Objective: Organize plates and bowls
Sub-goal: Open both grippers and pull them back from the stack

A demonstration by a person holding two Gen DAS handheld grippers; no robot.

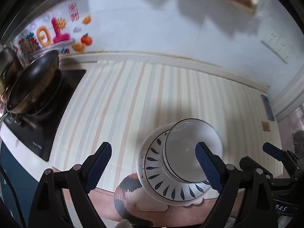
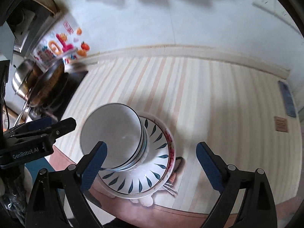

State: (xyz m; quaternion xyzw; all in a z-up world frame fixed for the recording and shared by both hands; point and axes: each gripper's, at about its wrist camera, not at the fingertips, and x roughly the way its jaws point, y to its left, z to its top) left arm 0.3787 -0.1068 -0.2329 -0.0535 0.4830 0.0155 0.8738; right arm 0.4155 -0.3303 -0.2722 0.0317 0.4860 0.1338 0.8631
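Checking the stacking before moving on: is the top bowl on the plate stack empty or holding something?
Empty: the top bowl shows only its bare white inside, sitting upright on the leaf-patterned plate.

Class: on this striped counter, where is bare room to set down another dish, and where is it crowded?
Free: the striped counter between the stacked bowls and the back wall ledge, rightward to the blue phone. Crowded: the left end, with the stove's pans.

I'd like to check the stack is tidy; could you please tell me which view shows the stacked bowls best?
The right wrist view: the stacked bowls show their nested rims on the leaf-patterned plate. The left wrist view shows them blurred and partly hidden by a finger.
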